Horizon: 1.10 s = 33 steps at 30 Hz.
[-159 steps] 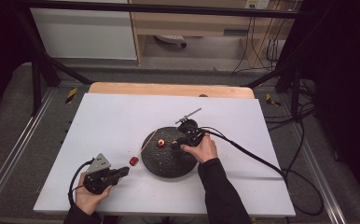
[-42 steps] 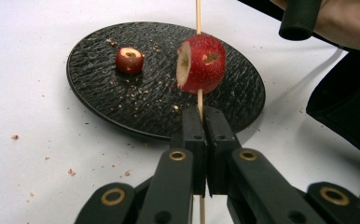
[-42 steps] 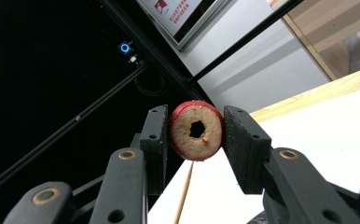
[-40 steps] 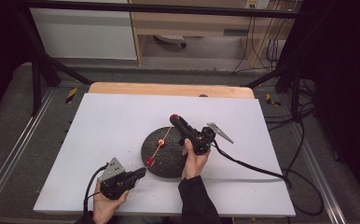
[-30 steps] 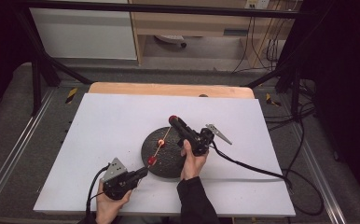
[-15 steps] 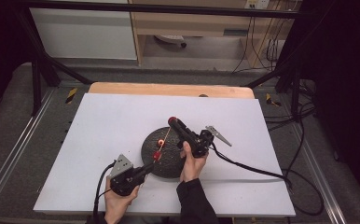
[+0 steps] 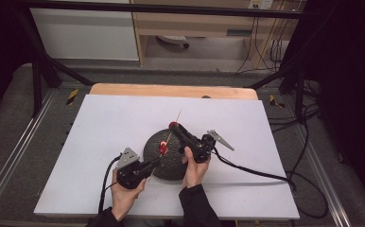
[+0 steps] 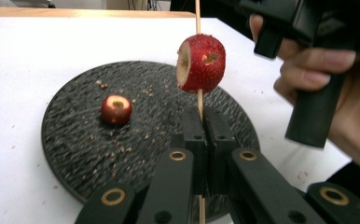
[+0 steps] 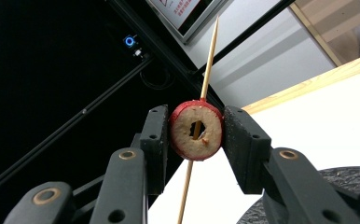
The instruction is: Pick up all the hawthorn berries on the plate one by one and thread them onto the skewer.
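White board [image 7: 105, 142] covers the table, with a strip of wood along its far edge and dark floor all around. The left gripper [image 8: 200, 122] has its jaws pressed together on a thin wooden stick [image 8: 198, 11] and holds it standing up. One red fruit [image 8: 201, 63] with a hole in its side is stuck on that stick, just above the jaws. The right gripper [image 9: 196, 131] pinches a second red fruit piece [image 9: 196, 130] between its jaws; this piece has a hole through the middle, and the stick [image 9: 211, 53] shows through that hole and points up past it. In the high view the left gripper [image 7: 153, 164] is at the near edge of a round black plate [image 7: 171, 165], and the right gripper [image 7: 173, 126] reaches over the plate's far side, held by the right hand [image 7: 195, 170]. A small red fruit [image 8: 116, 109] with a cut top lies on the plate [image 8: 75, 140], left of the stick. Tiny crumbs lie around it.
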Motion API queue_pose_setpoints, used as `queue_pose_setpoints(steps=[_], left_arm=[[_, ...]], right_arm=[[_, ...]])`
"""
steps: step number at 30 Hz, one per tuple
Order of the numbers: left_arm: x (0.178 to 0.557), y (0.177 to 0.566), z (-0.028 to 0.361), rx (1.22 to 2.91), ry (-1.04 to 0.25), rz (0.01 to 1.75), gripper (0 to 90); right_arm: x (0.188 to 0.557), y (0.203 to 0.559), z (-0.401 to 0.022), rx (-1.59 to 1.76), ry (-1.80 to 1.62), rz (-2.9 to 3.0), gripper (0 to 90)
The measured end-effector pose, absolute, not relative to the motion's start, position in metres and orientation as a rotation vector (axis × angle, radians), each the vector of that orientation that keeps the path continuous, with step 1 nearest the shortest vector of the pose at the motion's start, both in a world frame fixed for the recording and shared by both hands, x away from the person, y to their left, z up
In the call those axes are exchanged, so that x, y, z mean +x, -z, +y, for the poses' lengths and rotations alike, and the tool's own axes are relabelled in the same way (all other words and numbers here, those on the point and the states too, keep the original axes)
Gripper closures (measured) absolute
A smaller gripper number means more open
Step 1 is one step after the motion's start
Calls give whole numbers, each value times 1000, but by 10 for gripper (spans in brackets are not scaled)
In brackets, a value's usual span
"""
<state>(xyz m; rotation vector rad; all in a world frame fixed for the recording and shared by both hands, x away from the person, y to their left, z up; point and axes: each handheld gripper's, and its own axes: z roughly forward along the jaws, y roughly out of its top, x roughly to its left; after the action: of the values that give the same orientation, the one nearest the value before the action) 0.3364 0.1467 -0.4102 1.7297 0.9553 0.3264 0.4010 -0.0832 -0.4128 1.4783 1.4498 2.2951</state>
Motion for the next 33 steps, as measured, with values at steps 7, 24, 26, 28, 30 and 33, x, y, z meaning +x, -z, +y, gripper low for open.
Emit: queue_pose_setpoints(steps=[7, 24, 26, 28, 30, 33], left_arm=[[345, 405, 142, 1721, -334, 956, 883], [353, 405, 141, 1726, -325, 950, 884], [353, 405, 141, 1723, -319, 945, 884], [353, 404, 142, 1727, -316, 945, 884], [353, 404, 144, 1727, -320, 943, 884], [352, 404, 150, 1737, -326, 943, 884]], right_arm=[[397, 415, -82, 1474, -2293, 1464, 622], [394, 421, -79, 1480, -2259, 1513, 620], [393, 419, -80, 1475, -2250, 1535, 613], [393, 417, -81, 1467, -2241, 1553, 592], [393, 414, -83, 1447, -2219, 1573, 540], [394, 409, -88, 1421, -2166, 1629, 472]])
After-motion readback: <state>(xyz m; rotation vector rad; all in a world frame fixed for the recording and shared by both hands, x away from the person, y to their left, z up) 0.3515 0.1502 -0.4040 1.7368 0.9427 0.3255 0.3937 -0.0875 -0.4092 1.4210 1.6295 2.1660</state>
